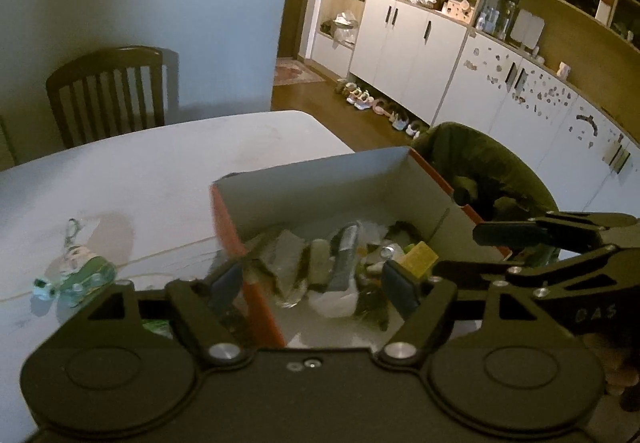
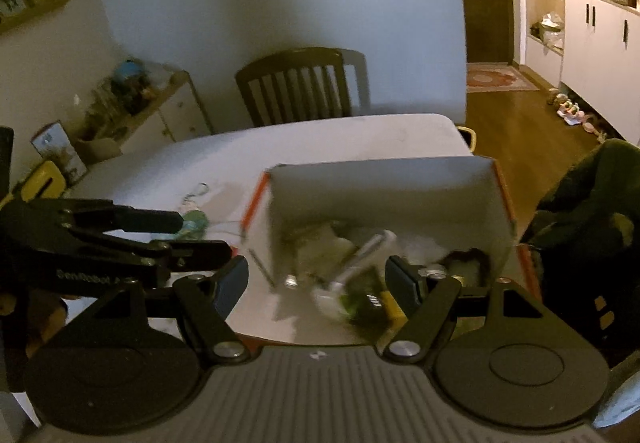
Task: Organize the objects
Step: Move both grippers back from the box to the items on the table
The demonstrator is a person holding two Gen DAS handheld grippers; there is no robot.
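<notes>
Black, both sets of fingers stood wide apart with nothing between them. Your left gripper (image 1: 312, 283) straddled the near left corner of the box (image 1: 312, 179), one finger outside the orange wall and the other over the clutter. Your right gripper (image 2: 318, 281) hung just above the box's near end (image 2: 384, 183), its blue-grey pads (image 2: 404, 283) either side of the jumble below. In the left wrist view the right gripper (image 1: 520, 243) came in from the right, close beside your left.

The one loose thing you had left on the table (image 1: 168, 163) was the green keychain toy (image 1: 76, 275), lying just left of the box with its clip (image 1: 72, 229) pointing away from you. I judged that the next pick. To do it well, you needed to take the left gripper clear of the corner first, come down over the toy's body rather than its thin clip, and close across the narrow side. You also had to keep the two grippers from fouling each other, as they were crowded together.

The box was open-topped, orange outside and pale inside. It held a loose heap: a grey bar-shaped piece (image 1: 344, 255), a yellow block (image 1: 418, 257), folded paper or packets, something white. The right wrist view blurred the contents, so I could not name more.
</notes>
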